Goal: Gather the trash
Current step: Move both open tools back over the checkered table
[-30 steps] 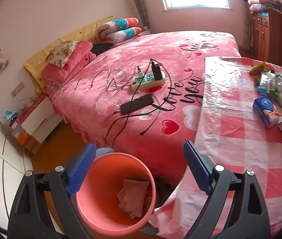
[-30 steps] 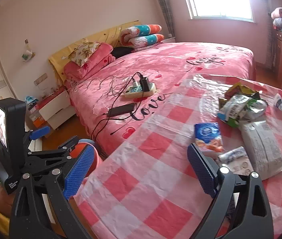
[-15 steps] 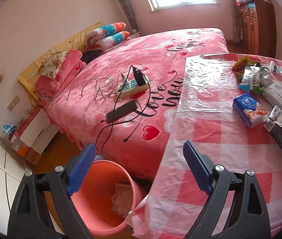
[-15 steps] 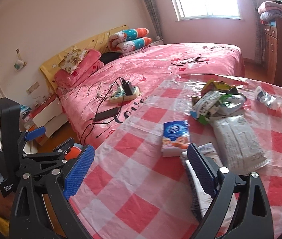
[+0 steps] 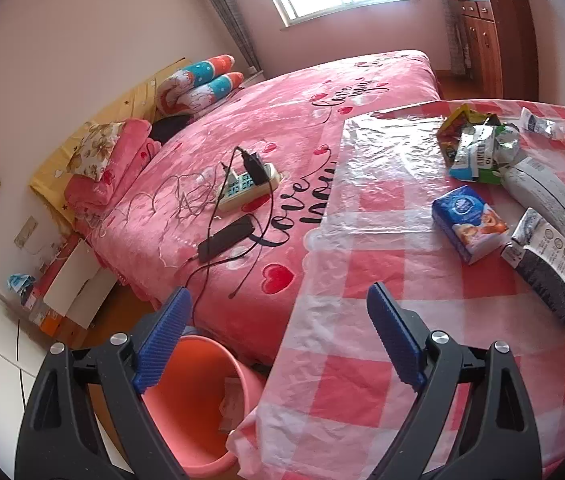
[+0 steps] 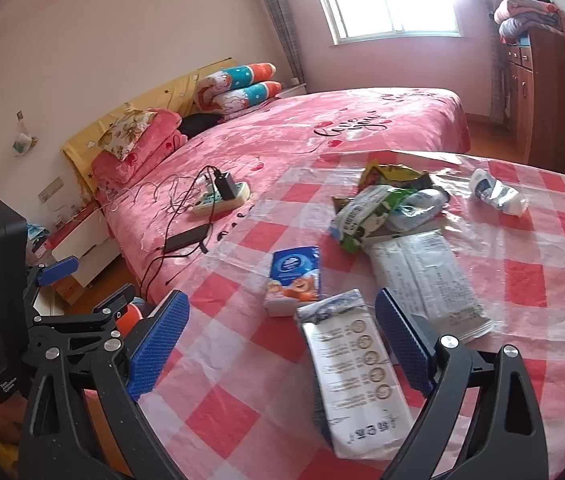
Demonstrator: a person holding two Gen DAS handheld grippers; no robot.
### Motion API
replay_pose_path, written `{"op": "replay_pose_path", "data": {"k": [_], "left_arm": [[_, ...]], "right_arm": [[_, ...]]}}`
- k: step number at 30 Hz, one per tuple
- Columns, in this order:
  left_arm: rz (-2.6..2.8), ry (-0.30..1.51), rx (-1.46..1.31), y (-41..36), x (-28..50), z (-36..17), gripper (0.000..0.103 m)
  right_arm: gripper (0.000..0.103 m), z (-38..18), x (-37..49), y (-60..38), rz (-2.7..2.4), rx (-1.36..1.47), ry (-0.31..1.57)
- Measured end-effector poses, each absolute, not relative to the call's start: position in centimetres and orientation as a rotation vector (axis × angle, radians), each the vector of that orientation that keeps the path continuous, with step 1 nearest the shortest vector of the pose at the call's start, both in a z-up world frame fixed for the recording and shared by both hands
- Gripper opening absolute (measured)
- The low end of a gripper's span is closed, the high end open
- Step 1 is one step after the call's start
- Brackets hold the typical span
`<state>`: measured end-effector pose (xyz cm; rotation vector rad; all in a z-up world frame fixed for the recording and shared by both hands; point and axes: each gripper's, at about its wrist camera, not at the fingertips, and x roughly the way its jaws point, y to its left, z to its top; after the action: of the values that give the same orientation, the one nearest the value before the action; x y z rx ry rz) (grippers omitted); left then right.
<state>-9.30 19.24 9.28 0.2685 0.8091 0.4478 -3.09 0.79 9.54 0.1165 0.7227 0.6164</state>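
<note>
- Black-and-white packet [image 6: 356, 372]: the nearest piece of trash, lying flat on the checked tablecloth [image 6: 542, 280], lengthwise between the spread fingers of the right gripper [image 6: 282, 344]. No pad touches it; the right gripper is released and holds nothing.
- Neighbouring trash: the blue tissue pack [image 6: 294, 280] lies just beside the packet's far end; a long grey wrapper [image 6: 426, 280] lies to its right; a heap of crumpled bags [image 6: 386, 208] and a small white wrapper [image 6: 498, 196] sit farther back.
- Left gripper [image 5: 278, 340]: fingers wide apart and empty, hovering over the table's near edge above the orange bin [image 5: 190, 412].
- Orange bin: stands on the floor between table and bed [image 5: 282, 160]; some paper already lies inside.
- Step in hand, as judged: closing on the packet. Lower the pads to straddle its narrow width and pinch across the middle, so the limp film does not fold or slide out.
- Edges and room: the plastic cover [image 5: 382, 184] over the cloth looks slick, so the packet may skid; the tissue pack crowds the far end. The table's left edge, toward the bin, looks unobstructed, an open path for carrying.
</note>
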Motion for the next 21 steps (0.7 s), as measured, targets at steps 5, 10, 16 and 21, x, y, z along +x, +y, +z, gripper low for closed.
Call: {"op": "replay_pose_path", "data": {"k": [5, 10, 16, 21], "left_arm": [[0.427, 0.808, 0.287, 17.9, -8.6, 9.4, 0.090], [0.380, 0.809, 0.291, 16.3, -7.2, 9.4, 0.090], [0.255, 0.821, 0.255, 14.5, -4.1, 9.1, 0.090], [0.112, 0.827, 0.162, 13.6, -0.7, 9.3, 0.090]], "right_arm": [[0.093, 9.3, -2.3, -1.0, 0.586, 0.138, 0.730], [0.093, 9.0, -1.0, -3.5, 0.533, 0.169, 0.740], [0.093, 8.8, 0.6, -6.4, 0.457, 0.168, 0.741], [0.093, 8.5, 3.1, -9.5, 0.387, 0.151, 0.746]]}}
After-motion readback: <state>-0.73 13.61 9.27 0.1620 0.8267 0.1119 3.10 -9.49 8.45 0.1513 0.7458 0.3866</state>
